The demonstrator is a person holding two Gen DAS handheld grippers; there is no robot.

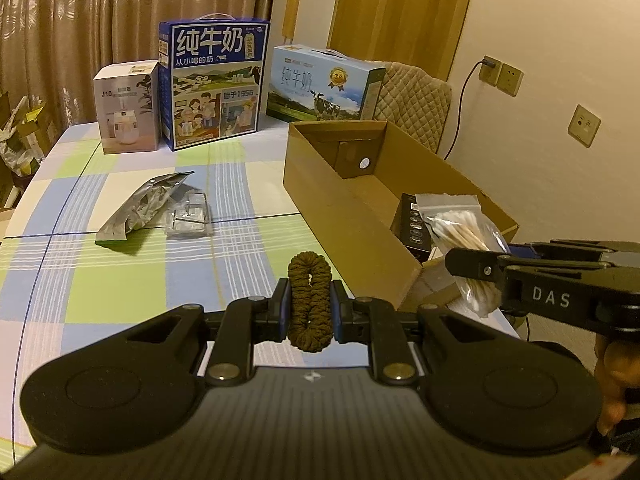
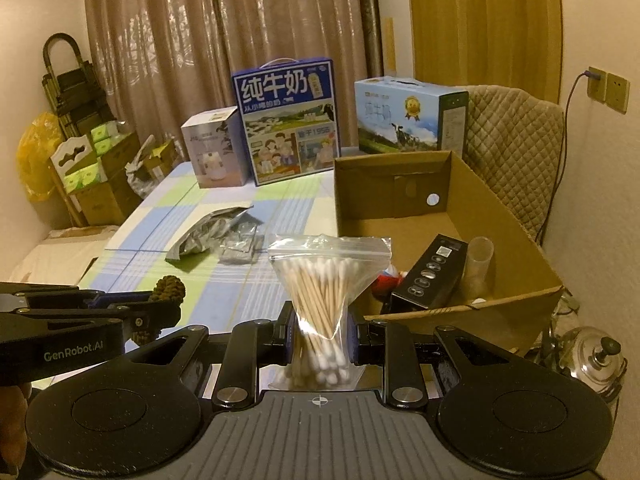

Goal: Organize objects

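Two grippers are both loaded: the left gripper (image 1: 310, 312) pinches a brown hair scrunchie (image 1: 310, 300) above the checked tablecloth (image 1: 120, 280), and the right gripper (image 2: 320, 336) clamps a zip bag of cotton swabs (image 2: 320, 292) by the near corner of the open cardboard box (image 2: 516, 232); inside lies a black carton (image 2: 430, 276); further left a silver foil pouch (image 1: 140, 206) lies on the cloth, with milk cartons (image 1: 216, 84) standing beyond

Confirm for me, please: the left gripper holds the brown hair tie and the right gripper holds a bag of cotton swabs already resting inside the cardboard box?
Not quite. The bag of cotton swabs is held outside the cardboard box, as the right wrist view shows. The right gripper grips it; the left gripper holds the brown hair tie.
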